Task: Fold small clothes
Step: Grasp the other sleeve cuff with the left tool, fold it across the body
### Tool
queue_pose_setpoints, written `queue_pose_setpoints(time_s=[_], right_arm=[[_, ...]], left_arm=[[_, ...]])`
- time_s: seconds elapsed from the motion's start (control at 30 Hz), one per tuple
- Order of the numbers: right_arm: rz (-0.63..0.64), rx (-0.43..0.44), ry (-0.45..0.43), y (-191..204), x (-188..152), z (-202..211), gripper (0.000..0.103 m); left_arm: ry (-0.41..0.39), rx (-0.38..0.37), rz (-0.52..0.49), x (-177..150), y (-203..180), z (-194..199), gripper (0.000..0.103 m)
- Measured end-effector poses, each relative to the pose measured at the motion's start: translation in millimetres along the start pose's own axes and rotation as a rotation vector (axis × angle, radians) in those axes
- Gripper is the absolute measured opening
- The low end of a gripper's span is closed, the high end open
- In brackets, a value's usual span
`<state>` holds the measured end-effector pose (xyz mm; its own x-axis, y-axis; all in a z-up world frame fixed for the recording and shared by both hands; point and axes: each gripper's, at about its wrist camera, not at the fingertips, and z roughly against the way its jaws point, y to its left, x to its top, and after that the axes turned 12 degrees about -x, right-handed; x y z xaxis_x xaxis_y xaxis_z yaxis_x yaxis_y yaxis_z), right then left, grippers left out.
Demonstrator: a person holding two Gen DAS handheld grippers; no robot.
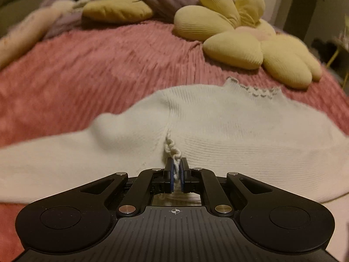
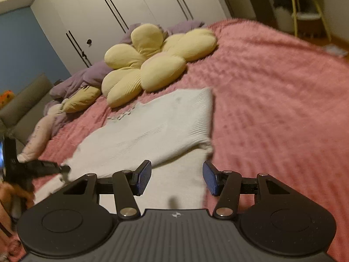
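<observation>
While the left gripper (image 1: 177, 170) pinches the white knit sweater's (image 1: 218, 126) near edge on the pink bedspread (image 1: 109, 65), the right gripper (image 2: 177, 178) hovers wide apart above it.

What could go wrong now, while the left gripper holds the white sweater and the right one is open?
1. The left gripper pinches only a thin gathered bit of the white sweater, so the knit may slip out or stretch when pulled.
2. The right gripper hangs open over the folded part; with one side held, the fold may come out crooked.
3. The flower cushion lies close to the sweater's far edge and could catch it.
</observation>
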<state>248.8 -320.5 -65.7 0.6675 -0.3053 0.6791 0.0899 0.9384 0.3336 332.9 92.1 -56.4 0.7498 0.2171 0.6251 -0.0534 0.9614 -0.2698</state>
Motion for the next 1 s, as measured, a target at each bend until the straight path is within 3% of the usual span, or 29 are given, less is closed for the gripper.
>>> queue_pose_setpoints(time_s=[0.2, 0.3, 0.43, 0.53, 0.73, 0.8, 0.93, 1.0], right_arm=[[-0.149, 0.066, 0.081, -3, 15, -34, 0.051], [-0.202, 0.086, 0.130, 1, 16, -53, 0.041], [-0.234, 0.014, 0.141, 5, 16, -73, 0.022], [-0.277, -0.013, 0.123, 2, 18, -79, 0.010], [-0.187, -0.047, -0.024, 11, 15, -66, 0.008], [-0.186, -0.050, -0.018, 12, 11, -68, 0.008], [-0.122, -0.077, 0.008, 17, 1, -78, 0.008], [-0.093, -0.084, 0.013, 20, 3, -77, 0.009]], left_arm=[[-0.031, -0.068, 0.051, 3, 6, -3, 0.008], [-0.070, -0.086, 0.028, 5, 3, 2, 0.008], [-0.120, -0.095, -0.012, 12, -2, 7, 0.008], [-0.173, -0.094, -0.053, 15, -5, 13, 0.008], [-0.261, -0.101, -0.075, 15, -2, 17, 0.008], [-0.240, -0.085, -0.069, 11, 2, 10, 0.008], [-0.088, -0.024, -0.050, -2, 17, -17, 0.009], [-0.093, -0.023, -0.039, -9, 20, -18, 0.011]])
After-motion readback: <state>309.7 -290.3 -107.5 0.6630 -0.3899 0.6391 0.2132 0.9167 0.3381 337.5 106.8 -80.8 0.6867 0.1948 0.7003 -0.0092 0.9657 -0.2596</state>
